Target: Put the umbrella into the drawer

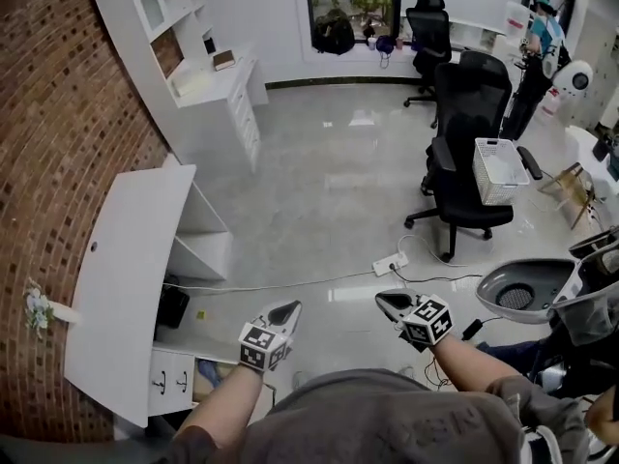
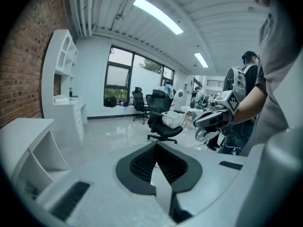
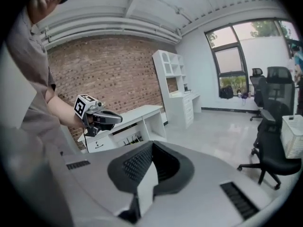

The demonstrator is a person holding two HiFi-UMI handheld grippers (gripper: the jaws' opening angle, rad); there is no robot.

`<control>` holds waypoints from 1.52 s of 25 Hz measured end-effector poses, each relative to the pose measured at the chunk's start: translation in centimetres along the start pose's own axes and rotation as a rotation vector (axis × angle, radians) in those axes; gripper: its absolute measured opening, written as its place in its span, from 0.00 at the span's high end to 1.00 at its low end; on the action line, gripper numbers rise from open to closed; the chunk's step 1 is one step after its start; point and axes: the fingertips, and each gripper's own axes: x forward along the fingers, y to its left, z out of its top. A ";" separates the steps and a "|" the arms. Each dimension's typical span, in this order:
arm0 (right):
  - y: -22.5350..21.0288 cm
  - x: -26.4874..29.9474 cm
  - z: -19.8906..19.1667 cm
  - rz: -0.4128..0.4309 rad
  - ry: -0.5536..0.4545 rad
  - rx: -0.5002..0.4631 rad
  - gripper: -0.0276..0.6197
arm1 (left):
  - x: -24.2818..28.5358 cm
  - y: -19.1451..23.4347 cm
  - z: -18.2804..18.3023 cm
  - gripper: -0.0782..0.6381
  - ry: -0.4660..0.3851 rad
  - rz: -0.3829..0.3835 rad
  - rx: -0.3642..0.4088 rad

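Both grippers are held up in front of the person's chest, over the floor. My left gripper [image 1: 290, 307] [image 2: 155, 144] is shut, with nothing between its pads. Beside it my right gripper [image 1: 385, 301] [image 3: 152, 145] is also shut and empty. Each gripper shows in the other's view: the right gripper [image 2: 213, 119] and the left gripper [image 3: 111, 118]. A white desk [image 1: 126, 259] stands at the left against the brick wall. Under its near end sits a drawer unit [image 1: 172, 383]. One drawer [image 1: 208, 375] looks pulled out, with something bluish inside. I cannot tell whether that is the umbrella.
A black office chair [image 1: 469, 133] carries a white basket [image 1: 500, 170] on the right. A power strip [image 1: 390, 264] and its cable lie on the grey floor. A white shelf unit [image 1: 184, 56] stands at the back left. A person [image 1: 542, 37] stands far back right.
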 end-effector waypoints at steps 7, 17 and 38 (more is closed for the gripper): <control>-3.0 -10.3 4.7 -0.062 -0.059 -0.054 0.97 | 1.6 -6.8 7.2 0.88 -0.106 -0.039 0.004; -4.0 -17.5 10.4 -0.129 -0.172 -0.084 0.97 | 0.7 -10.1 16.4 0.88 -0.203 -0.066 0.076; -3.3 -17.6 14.9 -0.126 -0.236 -0.115 0.97 | -1.8 -10.0 19.8 0.88 -0.266 -0.082 0.079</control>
